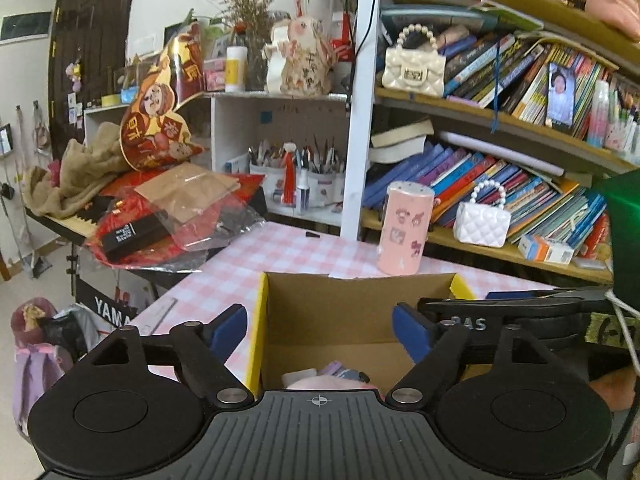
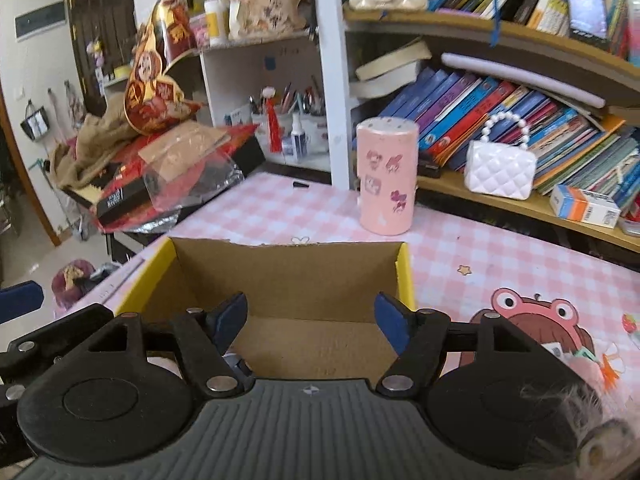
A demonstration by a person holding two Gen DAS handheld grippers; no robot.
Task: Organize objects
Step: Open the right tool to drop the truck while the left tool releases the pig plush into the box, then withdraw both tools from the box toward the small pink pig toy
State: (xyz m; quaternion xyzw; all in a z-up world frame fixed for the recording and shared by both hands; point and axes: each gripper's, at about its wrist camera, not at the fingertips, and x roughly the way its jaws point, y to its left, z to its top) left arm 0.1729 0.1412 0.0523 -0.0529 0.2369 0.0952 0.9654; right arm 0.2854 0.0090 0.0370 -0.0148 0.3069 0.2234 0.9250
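An open cardboard box (image 1: pixel 352 304) with yellow outer sides sits on the pink checked table; it also shows in the right wrist view (image 2: pixel 296 280). A pink soft item (image 1: pixel 320 380) lies at the box's near end, mostly hidden by my left gripper's body. My left gripper (image 1: pixel 320 330) is open and empty over the box. My right gripper (image 2: pixel 310 320) is open and empty over the same box. A pink cylindrical container (image 1: pixel 404 228) with stickers stands upright just beyond the box, and shows in the right wrist view (image 2: pixel 386 176) too.
A bookshelf with books and a white quilted mini bag (image 2: pixel 500 166) runs along the right. A pile of red packets, a black box and cloth (image 1: pixel 160 208) sits at the left on a keyboard. A frog-print mat (image 2: pixel 532 312) lies right of the box.
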